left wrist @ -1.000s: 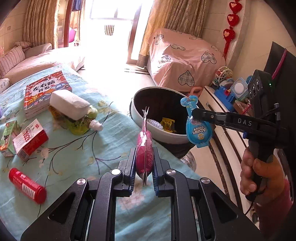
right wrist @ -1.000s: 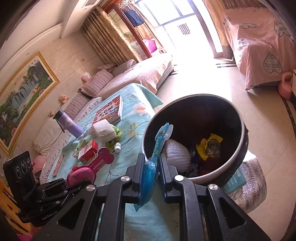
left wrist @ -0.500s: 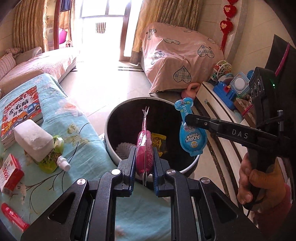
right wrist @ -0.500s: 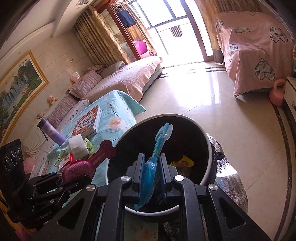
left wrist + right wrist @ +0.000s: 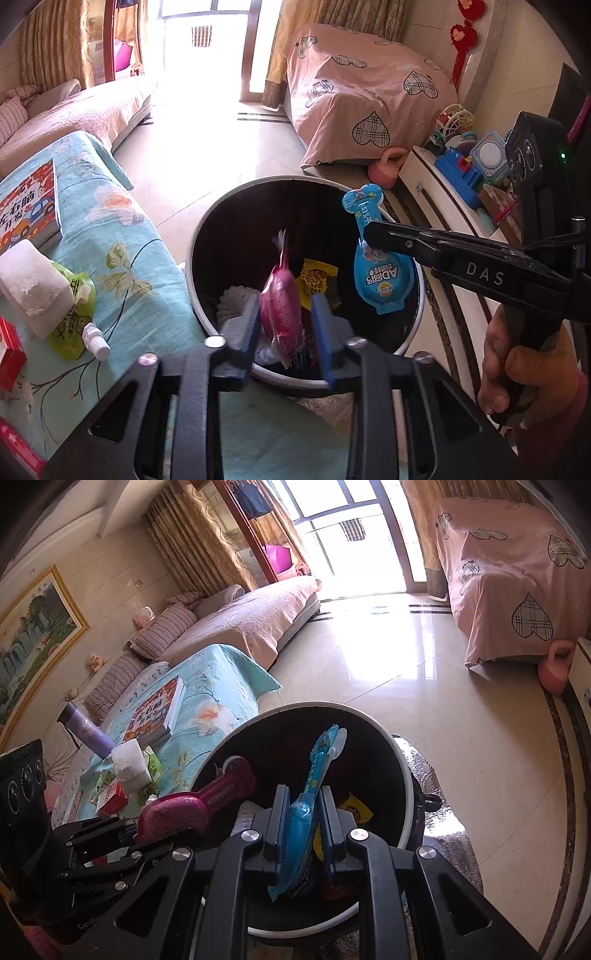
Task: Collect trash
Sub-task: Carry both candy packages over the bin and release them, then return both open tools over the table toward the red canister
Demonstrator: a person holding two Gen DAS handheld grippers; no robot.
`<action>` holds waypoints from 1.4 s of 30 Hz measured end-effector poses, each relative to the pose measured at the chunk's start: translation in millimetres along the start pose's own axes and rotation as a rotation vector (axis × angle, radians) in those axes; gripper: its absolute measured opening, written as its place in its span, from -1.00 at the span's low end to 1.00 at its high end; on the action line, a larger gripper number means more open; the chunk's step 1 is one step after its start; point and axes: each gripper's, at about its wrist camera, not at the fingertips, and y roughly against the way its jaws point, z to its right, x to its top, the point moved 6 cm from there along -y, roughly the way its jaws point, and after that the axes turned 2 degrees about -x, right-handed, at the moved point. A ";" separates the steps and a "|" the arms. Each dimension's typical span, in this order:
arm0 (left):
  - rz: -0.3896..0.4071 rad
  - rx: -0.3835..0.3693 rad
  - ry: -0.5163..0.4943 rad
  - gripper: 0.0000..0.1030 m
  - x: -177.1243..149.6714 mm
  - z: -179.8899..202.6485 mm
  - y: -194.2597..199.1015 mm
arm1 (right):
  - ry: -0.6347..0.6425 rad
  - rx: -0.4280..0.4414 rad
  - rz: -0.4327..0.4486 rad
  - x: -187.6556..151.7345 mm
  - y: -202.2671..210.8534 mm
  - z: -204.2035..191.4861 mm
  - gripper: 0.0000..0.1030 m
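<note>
A round dark trash bin (image 5: 207, 236) with a white rim stands on the floor beside the table; it also shows in the right wrist view (image 5: 402, 768). My left gripper (image 5: 286, 317) is open above the bin; a pink wrapper (image 5: 280, 310) hangs between its fingers, leaning on the left one. My right gripper (image 5: 304, 819) has its jaws slightly apart around a blue bone-shaped wrapper (image 5: 303, 823), also over the bin. In the left wrist view the blue wrapper (image 5: 380, 273) hangs from the right gripper's tip. Yellow wrappers (image 5: 316, 280) lie inside the bin.
The table has a turquoise floral cloth (image 5: 122, 229). On it lie a white tissue pack (image 5: 29, 284), a green pouch (image 5: 74, 317), a red box (image 5: 9, 354) and a book (image 5: 27, 210). A purple bottle (image 5: 85, 734) stands there too. A toy shelf (image 5: 461, 173) is at right.
Both grippers moved from over the table to above the bin. The left gripper's jaws have opened, loosening the pink wrapper. The right gripper's jaws have widened a little around the blue wrapper.
</note>
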 end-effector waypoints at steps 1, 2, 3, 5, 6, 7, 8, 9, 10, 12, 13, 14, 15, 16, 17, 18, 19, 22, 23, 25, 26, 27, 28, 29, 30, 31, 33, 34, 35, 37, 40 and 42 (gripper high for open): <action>0.008 0.005 0.011 0.23 -0.6 -2.2 1.8 | 0.006 -0.009 -0.003 0.0 -0.9 0.4 -0.59; 0.021 -0.001 0.017 0.29 -1.6 -3.0 5.1 | 0.010 -0.019 -0.010 0.4 -1.9 1.0 -0.53; 0.027 -0.007 0.022 0.31 -3.1 -3.6 8.3 | 0.009 -0.018 -0.011 0.4 -2.1 1.1 -0.50; 0.034 -0.009 0.034 0.34 -8.5 -6.7 16.0 | -0.001 -0.004 -0.004 -1.4 1.7 0.9 -0.27; 0.039 -0.006 0.040 0.37 -12.1 -8.5 20.2 | -0.003 0.004 0.003 -2.6 4.3 -0.2 -0.20; 0.045 -0.001 0.048 0.42 -16.7 -11.1 25.3 | -0.004 0.013 0.011 -3.9 6.8 -2.3 -0.06; 0.051 0.004 0.059 0.45 -22.1 -14.5 31.1 | -0.005 0.025 0.019 -5.9 9.6 -5.3 0.09; 0.058 0.005 0.072 0.48 -28.3 -18.3 37.5 | -0.006 0.041 0.028 -8.2 12.3 -9.9 0.18; 0.062 0.002 0.083 0.48 -35.3 -22.4 43.8 | -0.005 0.061 0.036 -11.3 15.2 -15.0 0.39; 0.071 0.012 0.104 0.50 -50.1 -32.1 57.3 | 0.009 0.095 0.054 -17.6 20.7 -28.6 0.57; 0.073 0.023 0.115 0.52 -58.0 -37.9 63.9 | 0.020 0.104 0.060 -21.0 23.0 -36.4 0.60; 0.074 0.033 0.126 0.53 -65.3 -43.1 69.5 | 0.028 0.117 0.061 -24.7 24.5 -44.2 0.67; 0.076 0.043 0.136 0.53 -72.7 -48.7 75.6 | 0.032 0.131 0.060 -28.3 25.2 -52.0 0.69; 0.078 0.054 0.147 0.53 -80.6 -55.2 82.3 | 0.034 0.147 0.059 -31.5 25.8 -60.1 0.70; 0.081 0.064 0.160 0.53 -88.3 -61.9 88.5 | 0.037 0.162 0.059 -34.1 25.8 -68.6 0.70; 0.083 0.077 0.175 0.53 -96.0 -69.6 95.1 | 0.044 0.174 0.057 -37.4 25.5 -77.1 0.71; 0.084 0.092 0.192 0.53 -103.8 -77.7 101.3 | 0.057 0.184 0.055 -40.1 24.7 -86.2 0.72; 0.095 0.129 0.253 0.53 -125.5 -104.2 121.6 | 0.117 0.200 0.043 -48.1 19.3 -115.5 0.73; 0.101 0.143 0.270 0.53 -130.9 -112.2 128.5 | 0.139 0.205 0.035 -50.2 16.2 -124.6 0.73; 0.117 0.171 0.297 0.53 -141.7 -128.5 142.4 | 0.178 0.215 0.020 -54.8 9.3 -142.9 0.73; 0.120 0.184 0.312 0.53 -147.1 -136.6 147.5 | 0.195 0.222 0.014 -57.0 6.0 -151.0 0.73; 0.119 0.193 0.329 0.53 -151.4 -144.5 151.6 | 0.212 0.227 0.008 -59.0 2.6 -158.9 0.73; 0.117 0.198 0.347 0.53 -156.5 -152.4 155.3 | 0.229 0.232 0.002 -60.5 -1.1 -167.0 0.73; 0.116 0.204 0.366 0.53 -160.5 -159.9 158.7 | 0.243 0.236 -0.004 -62.0 -4.5 -174.3 0.73; 0.117 0.210 0.385 0.53 -164.2 -166.8 161.7 | 0.256 0.238 -0.010 -62.8 -8.2 -181.0 0.73; 0.118 0.214 0.404 0.53 -168.2 -172.8 164.1 | 0.267 0.240 -0.015 -63.5 -11.6 -187.2 0.73; 0.120 0.221 0.436 0.53 -176.1 -185.3 169.3 | 0.284 0.246 -0.029 -65.0 -18.3 -196.7 0.73; 0.118 0.231 0.453 0.54 -178.3 -191.5 169.8 | 0.288 0.247 -0.040 -66.0 -22.0 -200.5 0.73; 0.117 0.238 0.470 0.54 -180.2 -196.5 170.6 | 0.292 0.250 -0.049 -67.0 -25.1 -203.5 0.73; 0.115 0.232 0.496 0.56 -180.8 -203.1 168.9 | 0.301 0.251 -0.062 -67.2 -31.4 -209.4 0.73; 0.098 0.218 0.533 0.61 -177.7 -210.3 162.8 | 0.311 0.251 -0.073 -61.5 -39.1 -216.7 0.73; 0.089 0.205 0.566 0.62 -174.3 -216.3 157.4 | 0.316 0.267 -0.080 -54.0 -44.6 -223.7 0.73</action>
